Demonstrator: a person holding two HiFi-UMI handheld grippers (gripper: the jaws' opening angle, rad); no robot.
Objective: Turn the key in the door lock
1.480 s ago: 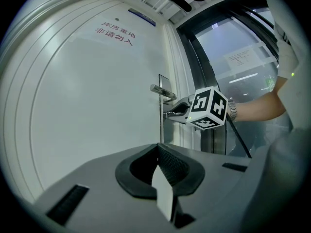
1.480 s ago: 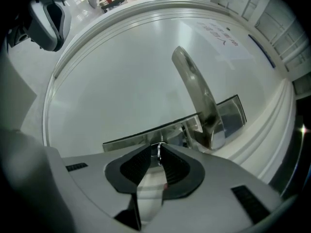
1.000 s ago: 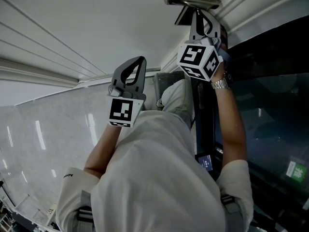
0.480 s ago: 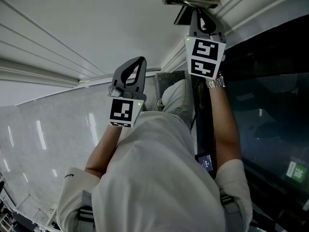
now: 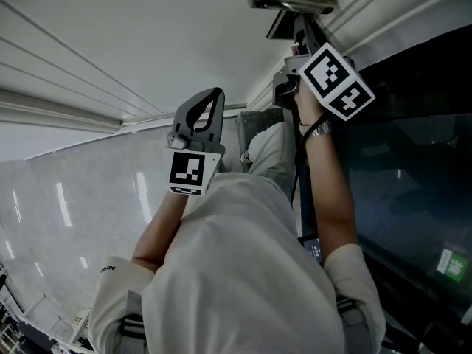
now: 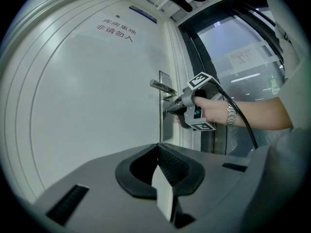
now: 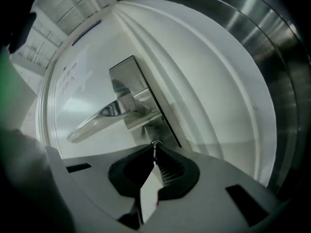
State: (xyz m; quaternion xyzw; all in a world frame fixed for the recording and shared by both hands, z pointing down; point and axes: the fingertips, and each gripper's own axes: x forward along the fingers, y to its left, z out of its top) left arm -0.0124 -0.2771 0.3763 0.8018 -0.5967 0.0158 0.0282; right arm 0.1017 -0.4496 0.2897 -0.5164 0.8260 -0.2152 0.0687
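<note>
My right gripper (image 5: pixel 298 49) points at the white door (image 5: pixel 147 35), just under the silver lever handle (image 5: pixel 291 3). In the right gripper view its jaws (image 7: pixel 154 150) are shut on a thin metal key (image 7: pixel 155 144) that sits in the lock of the steel plate (image 7: pixel 127 79), below the handle (image 7: pixel 104 114). The left gripper view shows that gripper (image 6: pixel 171 110) rolled over, its tips against the plate (image 6: pixel 164 125). My left gripper (image 5: pixel 212 96) hangs level in front of the door, away from the lock. It is shut with nothing in it (image 6: pixel 158 148).
A dark glass panel (image 5: pixel 413 161) in a black frame stands right of the door. A black cable (image 6: pixel 240 118) runs from the right gripper along the person's arm. The door bears a red printed sign (image 6: pixel 116 27) high up.
The right gripper has rolled about its own axis at the lock; its marker cube swung from the left side over to the upper right. The left gripper has stayed where it was.
</note>
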